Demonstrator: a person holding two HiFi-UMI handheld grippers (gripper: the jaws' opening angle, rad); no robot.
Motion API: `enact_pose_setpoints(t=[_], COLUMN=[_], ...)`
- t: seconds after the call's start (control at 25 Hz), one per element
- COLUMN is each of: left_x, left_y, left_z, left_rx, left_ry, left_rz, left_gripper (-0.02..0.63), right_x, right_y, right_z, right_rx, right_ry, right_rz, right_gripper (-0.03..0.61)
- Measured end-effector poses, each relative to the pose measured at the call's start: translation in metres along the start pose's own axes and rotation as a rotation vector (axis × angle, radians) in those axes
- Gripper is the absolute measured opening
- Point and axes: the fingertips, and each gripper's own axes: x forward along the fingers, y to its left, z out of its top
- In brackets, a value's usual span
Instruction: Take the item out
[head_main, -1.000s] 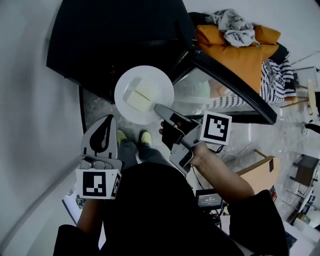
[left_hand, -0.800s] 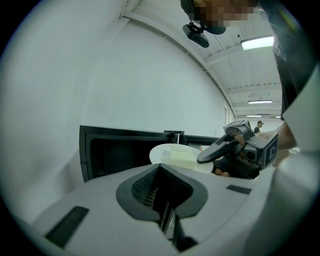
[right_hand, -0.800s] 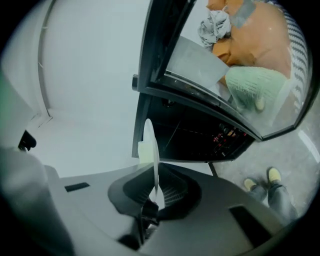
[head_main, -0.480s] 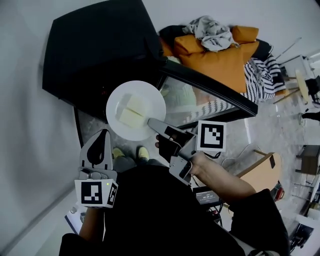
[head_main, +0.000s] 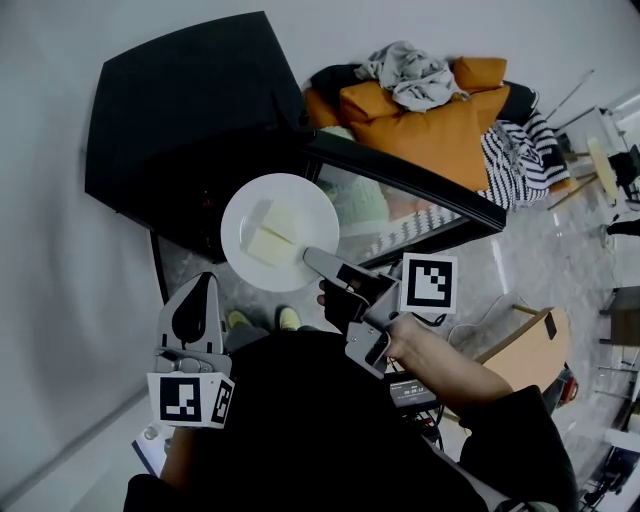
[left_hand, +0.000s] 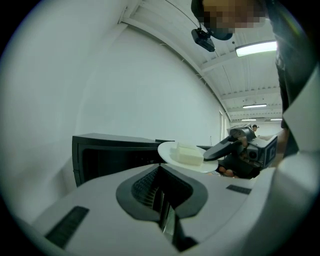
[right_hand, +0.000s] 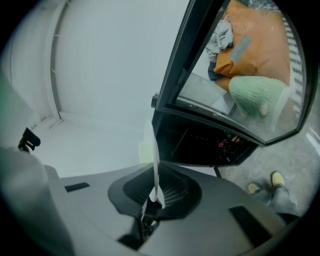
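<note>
Plate (head_main: 238, 212) rim tight in the near-level right claw (head_main: 314, 259); left claw (head_main: 197, 287) closed, empty, level.

Long ceiling lights (left_hand: 256, 48) shine bright, high on the right. The black oven (head_main: 180, 120) looks very dark inside. Every picture bends round at its edges.

A plain pale wall (head_main: 60, 250) meets a grey marbled floor (head_main: 530, 265). Orange sofa cushions (head_main: 430, 125) stand at the far side, a crumpled grey-and-white garment (head_main: 410, 72) lying on top, black-and-white striped fabric (head_main: 515, 155) just beside them. Light wooden furniture (head_main: 528, 345) stands to the right. Strip lights (left_hand: 255, 48) glow on the white ceiling (left_hand: 235, 75).
</note>
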Motion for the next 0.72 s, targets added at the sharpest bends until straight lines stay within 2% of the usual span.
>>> enact_pose_setpoints(t=[0.72], left_x=[-0.023], left_y=[0.005], left_z=[0.007], left_rx=[-0.008], left_ry=[-0.055], left_rz=[0.051], left_gripper=[0.009], right_x=[0.007], right_y=[0.004], right_z=[-0.017], right_rx=[-0.038], right_ry=[0.015], right_rz=[0.013], right_gripper=[0.026])
